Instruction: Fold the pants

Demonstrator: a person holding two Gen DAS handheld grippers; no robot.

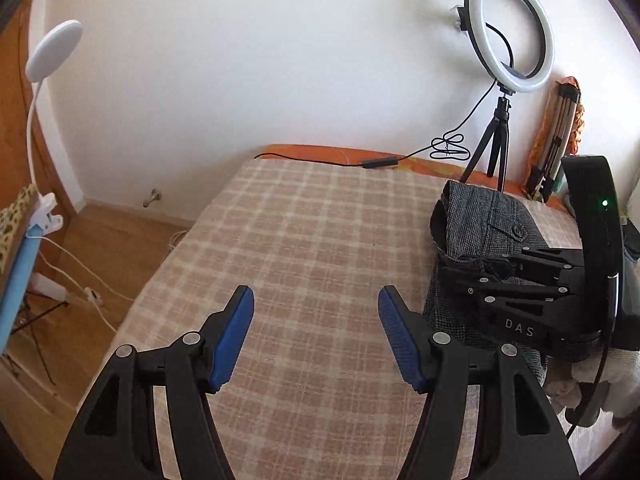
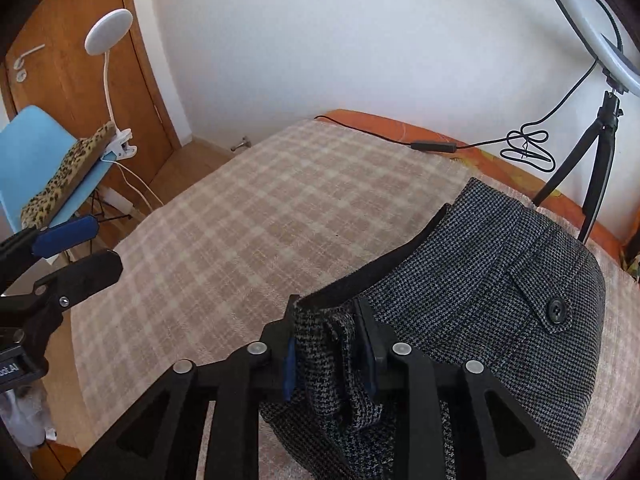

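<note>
Grey houndstooth pants (image 2: 492, 300) lie folded into a compact bundle on the right side of the plaid bed cover (image 2: 248, 216), button pocket flap facing up. My right gripper (image 2: 330, 320) is shut on a bunched fold of the pants at their near edge. In the left wrist view the pants (image 1: 480, 220) sit at the right with the right gripper (image 1: 496, 276) clamped on them. My left gripper (image 1: 316, 312) is open and empty, blue pads wide apart, over the bare cover to the left of the pants; it shows at the left edge of the right wrist view (image 2: 76, 248).
A ring light on a black tripod (image 1: 508, 40) stands at the bed's far right, its black cable (image 1: 380, 162) along the orange far edge. A clip lamp (image 2: 108, 32) and blue chair (image 2: 36, 148) stand left of the bed by a wooden door (image 2: 80, 60).
</note>
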